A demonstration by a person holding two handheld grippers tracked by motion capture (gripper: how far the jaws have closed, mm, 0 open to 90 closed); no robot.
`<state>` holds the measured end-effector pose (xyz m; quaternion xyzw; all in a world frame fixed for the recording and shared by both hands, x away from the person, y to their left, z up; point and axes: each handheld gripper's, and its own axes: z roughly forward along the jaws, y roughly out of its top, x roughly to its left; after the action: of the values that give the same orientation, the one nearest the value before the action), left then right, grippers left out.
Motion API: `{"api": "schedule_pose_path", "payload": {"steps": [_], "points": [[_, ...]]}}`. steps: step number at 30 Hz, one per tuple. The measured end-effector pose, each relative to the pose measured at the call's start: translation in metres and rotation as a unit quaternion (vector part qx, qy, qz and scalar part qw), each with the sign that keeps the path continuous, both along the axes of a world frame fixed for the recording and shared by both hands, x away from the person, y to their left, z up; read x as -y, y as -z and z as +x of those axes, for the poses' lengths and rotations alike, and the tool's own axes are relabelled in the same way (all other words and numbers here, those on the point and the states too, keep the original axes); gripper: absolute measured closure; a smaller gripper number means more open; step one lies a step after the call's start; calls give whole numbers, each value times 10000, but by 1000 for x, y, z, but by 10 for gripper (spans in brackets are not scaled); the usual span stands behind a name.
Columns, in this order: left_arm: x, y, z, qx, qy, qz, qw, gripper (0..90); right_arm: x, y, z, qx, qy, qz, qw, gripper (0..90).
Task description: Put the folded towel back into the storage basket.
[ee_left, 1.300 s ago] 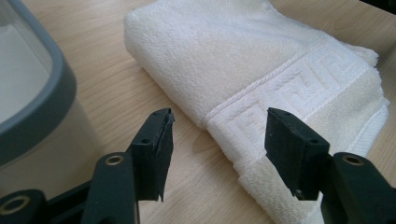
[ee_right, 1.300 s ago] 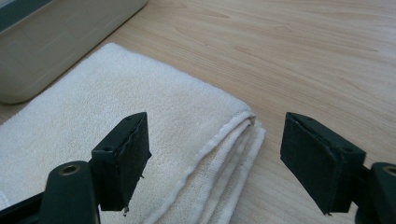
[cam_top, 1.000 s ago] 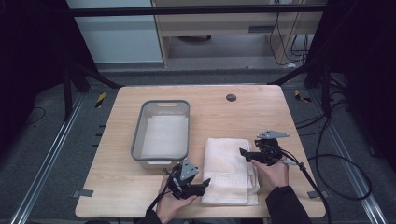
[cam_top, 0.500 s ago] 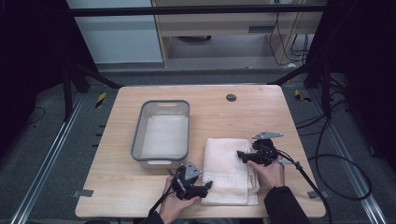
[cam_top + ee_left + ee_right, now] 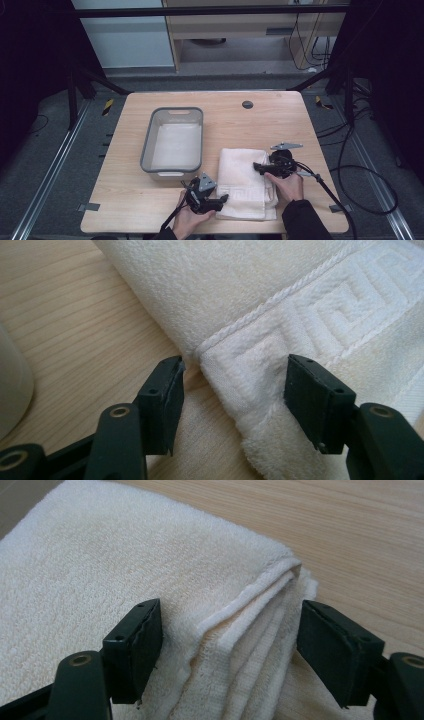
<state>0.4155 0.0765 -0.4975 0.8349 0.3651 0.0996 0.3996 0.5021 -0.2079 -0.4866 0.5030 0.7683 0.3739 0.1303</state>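
Both grippers are settling lower over the folded cream terry towel [image 5: 247,182]: left gripper [image 5: 232,390] and right gripper [image 5: 227,645], jaws wide, are straddling opposite edges, seemingly about to pinch.

A light wooden tabletop [image 5: 150,210] stands on grey carpeted floor [image 5: 45,165]. Metal rails [image 5: 47,185] run along the floor at both sides. Black cables [image 5: 372,170] lie to the right. Behind stand a pale cabinet [image 5: 125,40] and a wooden shelf unit [image 5: 240,25]; the edges are dark.
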Motion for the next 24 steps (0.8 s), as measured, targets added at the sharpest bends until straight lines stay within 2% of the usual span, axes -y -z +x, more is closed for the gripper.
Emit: {"api": "schedule_pose_path", "payload": {"steps": [8, 11, 13, 14, 18, 19, 24], "points": [[1, 1, 2, -110, 40, -59, 9999, 465, -1, 5, 3, -271, 39, 146, 9995, 296], [1, 2, 3, -263, 34, -165, 9995, 499, 2, 8, 3, -341, 50, 338, 9988, 311], [1, 2, 4, -276, 56, -182, 9994, 525, 3, 8, 4, -384, 51, 391, 9985, 325], [1, 2, 4, -337, 64, -221, 9992, 538, 3, 9, 4, -484, 41, 528, 9974, 374], [1, 2, 6, -441, 93, -301, 9985, 593, 3, 9, 4, -597, 5, 672, 9960, 444], [0, 2, 6, -487, 130, -342, 9981, 614, 3, 9, 4, -679, 1, 772, 9947, 492], [1, 1, 6, -553, 174, -398, 9975, 701, 2, 8, 4, -702, -50, 890, 9935, 599]]}}
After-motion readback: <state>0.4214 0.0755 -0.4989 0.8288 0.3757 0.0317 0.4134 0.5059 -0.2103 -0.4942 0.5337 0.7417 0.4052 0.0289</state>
